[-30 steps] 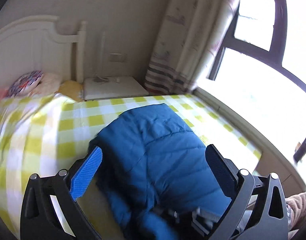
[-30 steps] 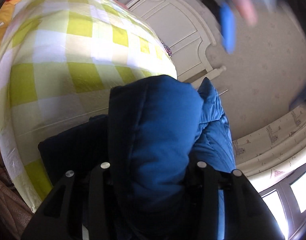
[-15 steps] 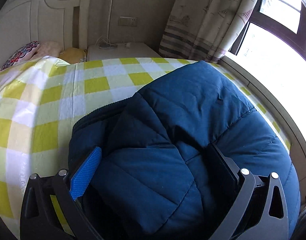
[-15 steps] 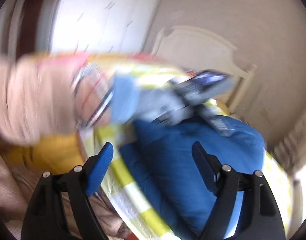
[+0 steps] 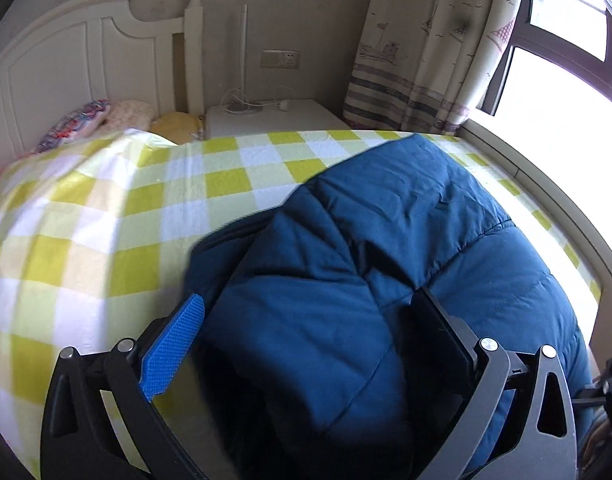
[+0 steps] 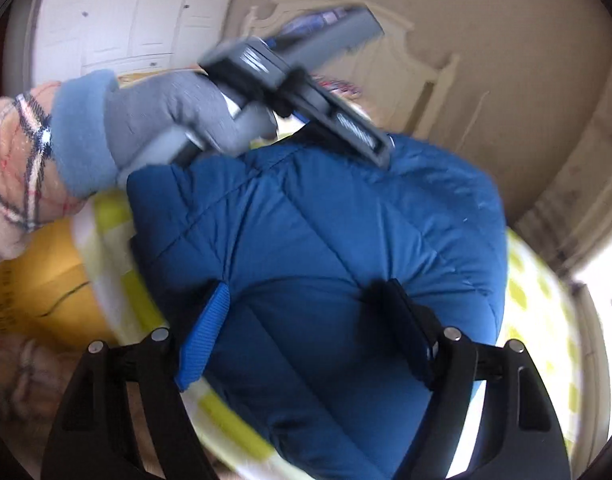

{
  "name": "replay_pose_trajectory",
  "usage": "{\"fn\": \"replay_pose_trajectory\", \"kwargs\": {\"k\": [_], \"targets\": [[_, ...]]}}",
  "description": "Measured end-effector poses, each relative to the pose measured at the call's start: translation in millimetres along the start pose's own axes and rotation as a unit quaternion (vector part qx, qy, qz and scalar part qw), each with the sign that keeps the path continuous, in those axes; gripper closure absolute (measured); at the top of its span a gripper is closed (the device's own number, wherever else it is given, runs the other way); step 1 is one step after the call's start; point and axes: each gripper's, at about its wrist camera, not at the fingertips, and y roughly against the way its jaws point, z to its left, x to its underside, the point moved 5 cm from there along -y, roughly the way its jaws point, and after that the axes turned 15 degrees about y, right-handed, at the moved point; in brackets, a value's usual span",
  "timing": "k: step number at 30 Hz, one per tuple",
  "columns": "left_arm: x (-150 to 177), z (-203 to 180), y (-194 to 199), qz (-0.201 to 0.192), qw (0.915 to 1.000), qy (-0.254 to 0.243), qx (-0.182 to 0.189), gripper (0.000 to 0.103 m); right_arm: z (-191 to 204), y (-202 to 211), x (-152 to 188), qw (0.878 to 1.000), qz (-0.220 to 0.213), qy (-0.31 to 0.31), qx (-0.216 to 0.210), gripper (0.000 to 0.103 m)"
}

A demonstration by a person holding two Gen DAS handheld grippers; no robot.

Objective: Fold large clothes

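Blue puffer jacket bundled on yellow/white check bedspread, both tongs spread over it.

Jacket lies in a folded, puffy heap w/ quilted seams, on the window side of the bed, near the bed edge. L gripper hangs just above the heap, jaws wide apart, fabric bulging up between them; can't tell if the pads touch it. R gripper likewise apart, over the jacket's other end, nothing clamped. In the R wrist view the gloved L hand holds its tool at the jacket's far edge; view is motion-blurred. Beyond: white headboard, pillows, white nightstand w/ cables, wall socket, patterned curtain, bright window.
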Motion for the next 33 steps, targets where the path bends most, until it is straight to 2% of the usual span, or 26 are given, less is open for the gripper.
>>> {"fn": "replay_pose_trajectory", "kwargs": {"k": [2,4,6,8,11,14,17,20,22,24,26,28,31,33], "targets": [[-6,-3,25,-0.029,0.9991,-0.014,-0.028,0.004,-7,1,9,1.0,-0.02,0.0,-0.02,0.025],[-14,-10,54,-0.066,0.997,-0.029,-0.028,0.004,-13,-2,16,0.998,-0.04,-0.015,-0.035,0.025],[-18,-15,68,-0.081,0.9958,-0.031,-0.029,0.004,-14,-2,19,0.998,-0.044,-0.011,-0.039,0.025],[-13,-18,66,-0.073,0.9957,-0.034,-0.048,0.004,-17,2,23,0.998,-0.044,-0.007,-0.045,0.025],[19,-10,39,-0.03,0.9942,-0.019,-0.101,0.004,-20,13,23,0.997,-0.053,-0.017,-0.056,0.025],[49,1,45,-0.054,0.9932,0.02,-0.101,0.004,-21,35,18,0.995,-0.071,-0.023,-0.072,0.027],[67,17,52,-0.049,0.9933,0.072,-0.077,0.004,-60,54,15,0.993,-0.1,-0.052,-0.037,0.027],[71,18,48,-0.051,0.9939,0.068,-0.071,0.004,-120,47,10,0.987,-0.109,-0.12,0.006,0.028],[70,15,46,-0.049,0.9939,0.064,-0.076,0.004,-166,27,5,0.981,-0.092,-0.169,0.034,0.034],[73,14,47,-0.053,0.9937,0.06,-0.079,0.004,-201,-1,-2,0.975,-0.071,-0.209,0.032,0.054],[75,16,47,-0.055,0.9936,0.064,-0.075,0.004,-226,-31,-15,0.973,-0.051,-0.222,0.023,0.066],[77,18,47,-0.055,0.9937,0.07,-0.067,0.004,-242,-69,-26,0.977,-0.017,-0.211,0.024,0.066],[77,19,48,-0.056,0.9935,0.07,-0.071,0.004,-231,-150,-25,0.978,0.077,-0.19,-0.035,0.064],[74,17,50,-0.05,0.9939,0.051,-0.084,0.004,-226,-173,-29,0.98,0.101,-0.167,-0.035,0.064]]}}
